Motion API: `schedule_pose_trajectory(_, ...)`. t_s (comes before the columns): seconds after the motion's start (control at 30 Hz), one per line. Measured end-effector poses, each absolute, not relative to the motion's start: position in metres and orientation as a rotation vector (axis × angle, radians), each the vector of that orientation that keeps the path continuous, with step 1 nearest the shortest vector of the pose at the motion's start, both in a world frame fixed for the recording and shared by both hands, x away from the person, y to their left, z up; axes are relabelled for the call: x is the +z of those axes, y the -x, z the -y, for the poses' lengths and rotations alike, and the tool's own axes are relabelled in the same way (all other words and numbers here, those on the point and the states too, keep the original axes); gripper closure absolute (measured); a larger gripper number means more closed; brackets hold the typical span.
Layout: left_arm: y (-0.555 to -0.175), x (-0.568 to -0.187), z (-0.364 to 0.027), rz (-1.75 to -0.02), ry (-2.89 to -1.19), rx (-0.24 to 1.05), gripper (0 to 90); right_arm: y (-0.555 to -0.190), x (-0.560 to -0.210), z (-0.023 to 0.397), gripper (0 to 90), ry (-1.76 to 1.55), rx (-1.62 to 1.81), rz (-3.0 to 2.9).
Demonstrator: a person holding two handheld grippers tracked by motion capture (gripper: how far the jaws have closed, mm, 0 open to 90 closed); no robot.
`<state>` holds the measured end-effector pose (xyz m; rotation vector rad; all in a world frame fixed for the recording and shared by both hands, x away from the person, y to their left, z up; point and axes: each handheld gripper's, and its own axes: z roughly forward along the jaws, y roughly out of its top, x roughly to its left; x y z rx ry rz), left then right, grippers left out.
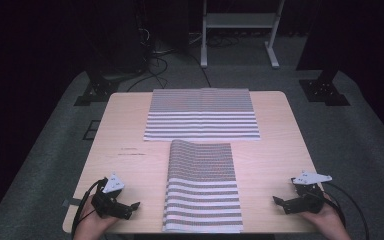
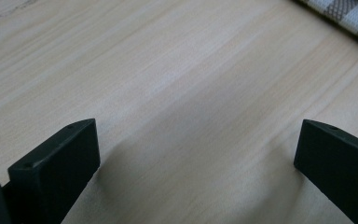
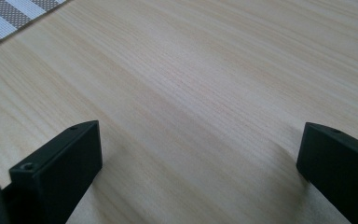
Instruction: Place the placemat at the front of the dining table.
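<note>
I take the near striped cloth (image 1: 203, 187) as my landmark: a long rectangle of woven fabric, grey-and-white bands across it, lying flat on the pale wooden table (image 1: 130, 125) with its near end at the table's front edge. Its far portion looks finer and denser in pattern than the bold bands closer to me.

My left gripper (image 1: 132, 205) sits to the left of that cloth, near the front edge, apart from the fabric, held in a hand (image 1: 95, 225). In the left gripper view its jaws stand wide apart, two matte black blocks with squared ends, nothing between them but bare wood grain; a corner of the cloth (image 2: 349, 14) shows at the upper right, with a checked weave between white bands.

My right gripper (image 1: 276, 201) mirrors it to the right of the cloth, also apart from it, a grey three-cornered plate on top. Its jaws are likewise spread wide over bare, smooth, light-grained wood, empty, with the cloth's edge (image 3: 9, 18) at the upper left.

Beyond the near cloth, just past its far end, lies a second striped cloth (image 1: 201, 115), wider, set crosswise, flat. Behind the table a white metal frame (image 1: 240, 30) stands on grey carpet.
</note>
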<state>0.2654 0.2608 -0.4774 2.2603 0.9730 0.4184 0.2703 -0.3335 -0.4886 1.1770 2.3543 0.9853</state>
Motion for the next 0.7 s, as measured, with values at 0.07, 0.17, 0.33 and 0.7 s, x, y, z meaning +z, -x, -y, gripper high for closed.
schedule_pose_trajectory(0.07, -0.2646, -0.4783, -0.2616, -0.968, -2.253, 0.412, 0.0, -0.2690, -0.4889, 0.3351, 0.0, -1.176, 0.995, -2.353)
schedule_pose_trajectory(0.17, -0.2638, -0.4799, -0.2627, -0.966, -2.238, 0.393, 0.0, -0.2675, -0.4890, 0.3373, 0.0, -1.175, 0.993, -2.352)
schedule_pose_trajectory(0.33, -0.2634, -0.4827, -0.2650, -0.941, -2.209, 0.405, 0.0, -0.2669, -0.4891, 0.3380, 0.0, -1.175, 0.984, -2.352)
schedule_pose_trajectory(0.7, -0.2633, -0.4841, -0.2667, -0.938, -2.192, 0.413, 0.0, -0.2670, -0.4891, 0.3380, 0.0, -1.176, 0.984, -2.351)
